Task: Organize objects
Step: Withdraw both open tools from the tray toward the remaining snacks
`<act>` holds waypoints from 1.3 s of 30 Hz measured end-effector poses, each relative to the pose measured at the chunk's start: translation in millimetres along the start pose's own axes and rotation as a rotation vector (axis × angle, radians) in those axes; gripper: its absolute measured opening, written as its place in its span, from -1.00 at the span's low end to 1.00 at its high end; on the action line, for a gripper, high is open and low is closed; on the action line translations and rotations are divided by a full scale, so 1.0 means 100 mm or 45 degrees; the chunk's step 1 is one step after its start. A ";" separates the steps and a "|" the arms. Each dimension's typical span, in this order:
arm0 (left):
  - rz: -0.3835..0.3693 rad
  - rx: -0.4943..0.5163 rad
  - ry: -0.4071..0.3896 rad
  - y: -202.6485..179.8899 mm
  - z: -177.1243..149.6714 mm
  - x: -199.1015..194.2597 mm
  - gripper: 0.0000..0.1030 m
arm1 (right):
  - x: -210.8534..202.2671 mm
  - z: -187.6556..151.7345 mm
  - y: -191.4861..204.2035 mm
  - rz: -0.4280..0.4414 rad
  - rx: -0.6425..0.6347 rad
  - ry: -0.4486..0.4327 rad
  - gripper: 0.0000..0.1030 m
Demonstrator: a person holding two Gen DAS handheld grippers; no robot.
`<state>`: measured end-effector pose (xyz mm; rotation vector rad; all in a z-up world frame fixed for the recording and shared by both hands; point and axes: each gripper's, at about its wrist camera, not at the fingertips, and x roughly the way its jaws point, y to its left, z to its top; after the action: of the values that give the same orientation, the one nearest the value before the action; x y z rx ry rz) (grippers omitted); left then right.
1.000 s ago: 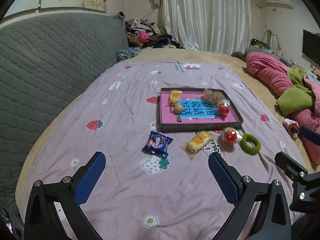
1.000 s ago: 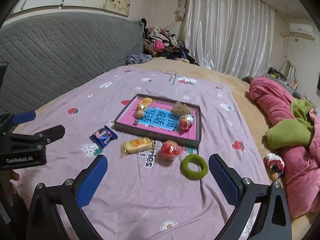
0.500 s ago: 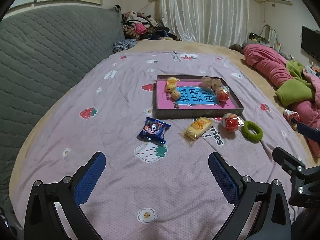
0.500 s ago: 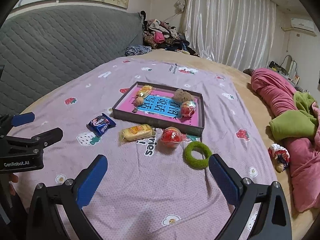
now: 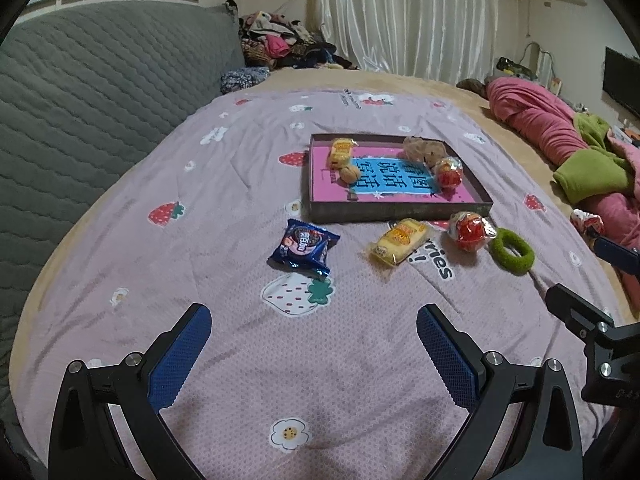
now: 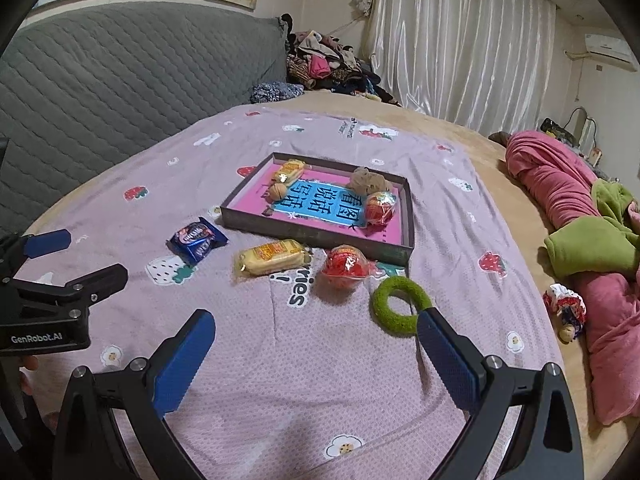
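A shallow dark tray point(image 5: 400, 213) point(image 6: 316, 237) with a pink and blue bottom lies on the lilac bedspread and holds several snacks. In front of it lie a blue cookie packet point(image 5: 304, 246) point(image 6: 197, 239), a yellow cake packet point(image 5: 400, 241) point(image 6: 274, 257), a red wrapped ball point(image 5: 469, 232) point(image 6: 345, 267) and a green ring point(image 5: 513, 250) point(image 6: 402, 305). My left gripper point(image 5: 314, 338) is open and empty, short of the blue packet. My right gripper point(image 6: 316, 340) is open and empty, its right finger just short of the green ring.
A grey quilted headboard point(image 5: 88, 92) rises on the left. Pink and green bedding point(image 6: 592, 216) lies bunched on the right, with a small doll point(image 6: 566, 308) beside it. Clothes point(image 5: 280, 46) are piled at the far end before white curtains.
Both grippers have moved forward and lower toward the loose items, which now look nearer. Both stay open. No object has moved.
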<state>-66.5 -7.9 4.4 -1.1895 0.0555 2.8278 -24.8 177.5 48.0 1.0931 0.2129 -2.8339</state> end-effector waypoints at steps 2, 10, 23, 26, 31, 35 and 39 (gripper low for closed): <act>0.001 -0.001 0.010 0.01 -0.01 0.05 0.99 | 0.04 -0.01 -0.01 -0.002 0.002 0.012 0.98; -0.004 -0.013 0.039 0.05 -0.01 0.23 0.99 | 0.22 -0.04 -0.05 -0.015 0.010 0.049 0.98; -0.007 -0.010 0.107 0.04 -0.03 0.54 0.99 | 0.48 -0.04 -0.05 -0.032 -0.011 0.094 0.98; -0.010 -0.010 0.117 0.04 -0.02 0.59 0.99 | 0.53 -0.04 -0.05 -0.031 -0.013 0.101 0.98; -0.003 -0.007 0.123 0.04 -0.02 0.66 0.99 | 0.62 -0.04 -0.09 -0.030 0.003 0.116 0.98; -0.004 -0.007 0.141 0.05 -0.01 0.75 0.99 | 0.69 -0.04 -0.13 -0.027 0.021 0.123 0.98; -0.004 -0.012 0.154 0.06 -0.01 0.82 0.99 | 0.75 -0.04 -0.15 -0.027 0.024 0.130 0.98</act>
<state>-123.7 -9.2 -55.1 -1.3602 0.0473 2.7536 -80.1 189.7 -4.0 1.2485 0.2079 -2.8066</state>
